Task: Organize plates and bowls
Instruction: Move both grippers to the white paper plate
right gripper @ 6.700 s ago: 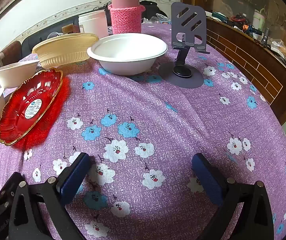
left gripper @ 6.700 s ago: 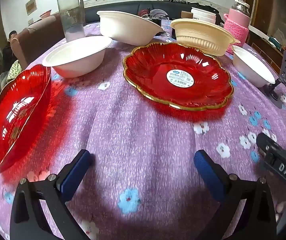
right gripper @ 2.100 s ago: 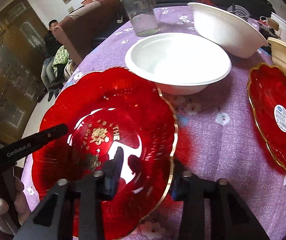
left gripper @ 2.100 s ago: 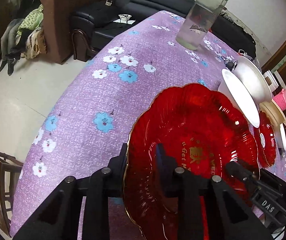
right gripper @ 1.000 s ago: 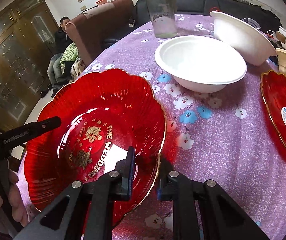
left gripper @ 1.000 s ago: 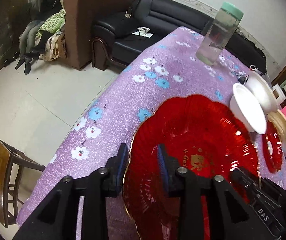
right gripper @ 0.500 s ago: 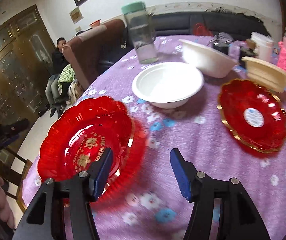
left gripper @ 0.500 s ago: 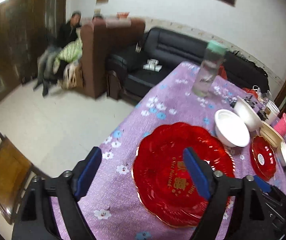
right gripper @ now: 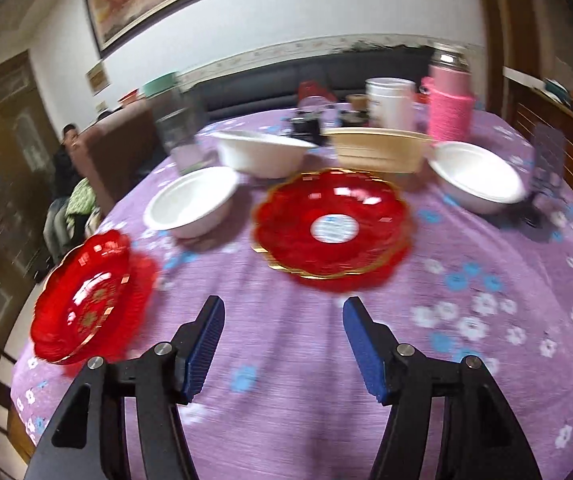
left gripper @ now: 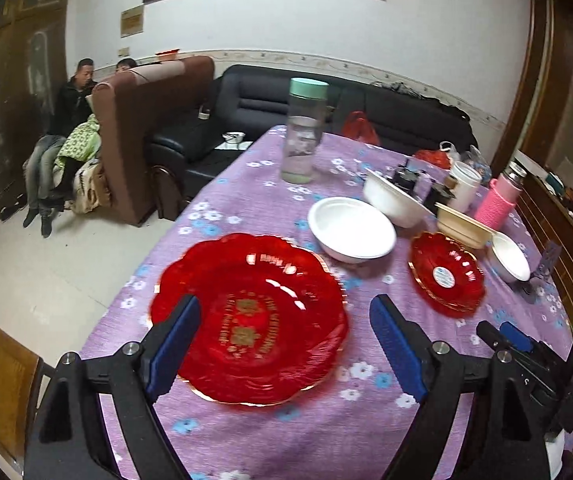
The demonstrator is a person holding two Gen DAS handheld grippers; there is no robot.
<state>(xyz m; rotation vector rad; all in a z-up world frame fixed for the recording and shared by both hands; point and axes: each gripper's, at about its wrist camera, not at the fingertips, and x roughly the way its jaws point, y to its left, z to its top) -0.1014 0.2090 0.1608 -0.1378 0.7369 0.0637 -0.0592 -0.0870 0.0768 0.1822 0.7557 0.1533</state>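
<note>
A large red plate [left gripper: 252,316] with gold lettering lies flat on the purple flowered table near its left edge; it also shows in the right wrist view [right gripper: 86,300]. My left gripper [left gripper: 282,344] is open and empty, raised above this plate. A smaller red plate [left gripper: 446,272] with a white sticker lies to the right, and shows ahead in the right wrist view [right gripper: 332,226]. My right gripper [right gripper: 280,340] is open and empty, above bare cloth in front of it. Three white bowls [right gripper: 192,202] [right gripper: 264,152] [right gripper: 476,176] and a beige bowl [right gripper: 378,148] stand behind.
A clear bottle with a green lid [left gripper: 304,144], a pink-sleeved flask [right gripper: 450,100], a white tub [right gripper: 390,102] and a grey phone stand [right gripper: 546,160] stand at the back and right. The table edge [left gripper: 138,264] drops off left, with a wooden chair [left gripper: 2,384] below.
Both grippers let go of the large red plate, opened and pulled back upward. The plate now rests on the table. The right gripper has swung right toward the smaller red plate.
</note>
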